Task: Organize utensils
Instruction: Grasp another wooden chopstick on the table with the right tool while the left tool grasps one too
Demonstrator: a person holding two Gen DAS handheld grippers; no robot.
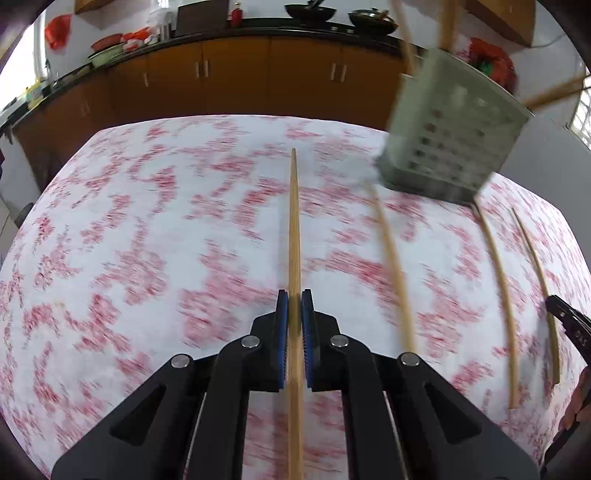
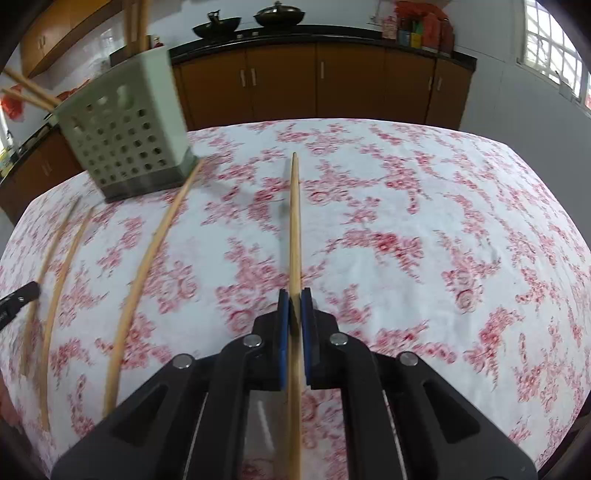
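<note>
Each gripper is clenched on a chopstick: the left gripper holds one chopstick between its blue fingers, pointing straight ahead, and the right gripper holds another chopstick the same way. Three loose chopsticks lie on the table with its red-flowered cloth, near a perforated holder with chopsticks standing in it. Brown cabinets line the far wall.

Three loose chopsticks, one holder, two woks
</note>
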